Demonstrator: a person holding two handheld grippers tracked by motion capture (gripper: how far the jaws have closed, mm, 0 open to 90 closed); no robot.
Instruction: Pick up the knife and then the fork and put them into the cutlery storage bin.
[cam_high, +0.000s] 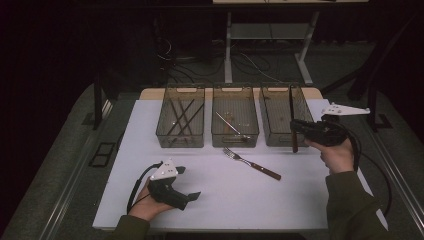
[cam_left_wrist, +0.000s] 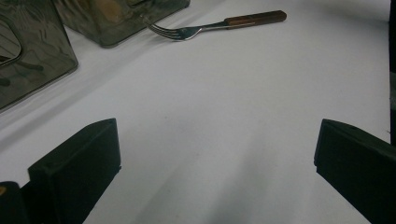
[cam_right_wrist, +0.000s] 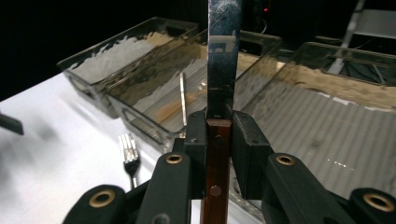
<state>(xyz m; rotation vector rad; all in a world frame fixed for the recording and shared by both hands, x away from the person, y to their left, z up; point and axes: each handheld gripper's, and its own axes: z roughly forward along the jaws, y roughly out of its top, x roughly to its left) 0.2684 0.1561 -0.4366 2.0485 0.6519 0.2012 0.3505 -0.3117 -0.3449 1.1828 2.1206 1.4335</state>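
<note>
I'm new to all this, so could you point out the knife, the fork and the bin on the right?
knife (cam_right_wrist: 223, 70): right gripper view, on the blade.
fork (cam_high: 251, 163): high view, on the shank between tines and handle.
right bin (cam_high: 278, 142): high view, on its near wall.

Dim room, black backdrop. White rectangular tabletop on dark grey carpet floor. Pale metal-legged desk frame behind, tangled black cables under it.
</note>
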